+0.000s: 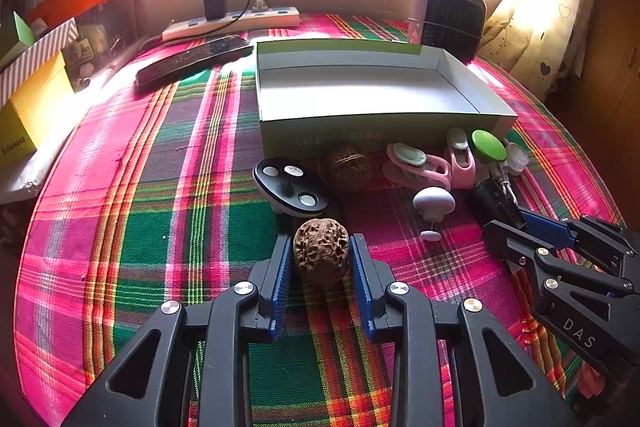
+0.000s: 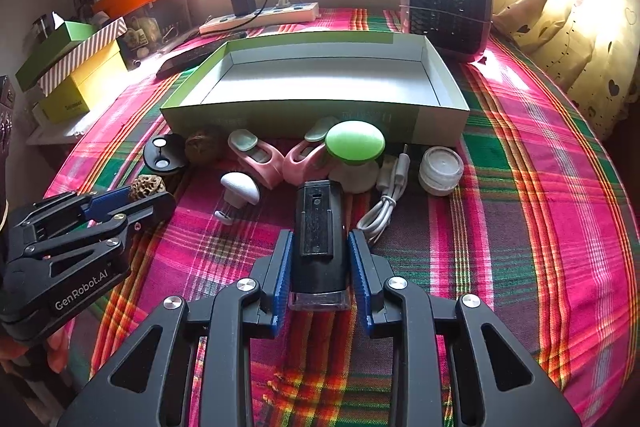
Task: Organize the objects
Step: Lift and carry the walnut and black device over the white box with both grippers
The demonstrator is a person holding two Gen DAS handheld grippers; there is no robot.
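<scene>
Walnut first: the brown, deeply wrinkled walnut (image 1: 321, 251) sits on the pink-and-green plaid cloth (image 1: 160, 227) between our left gripper (image 1: 321, 259) pads, which are clamped on its sides, just short of the open green-and-white cardboard box (image 1: 360, 125). We judge it hard, light and rough, so it should grip well, though its roundness could let it roll out; holding across the widest part looks right. On the other side, our right gripper (image 2: 319, 259) is closed on the black, blocky plastic light with a clear front lens (image 2: 319, 247), lying lengthwise between the blue ribbed pads. We reckon it stiff, heavier and smooth-sided, so a mid-body hold, as now, seems safest. Both still rest on the cloth.
</scene>
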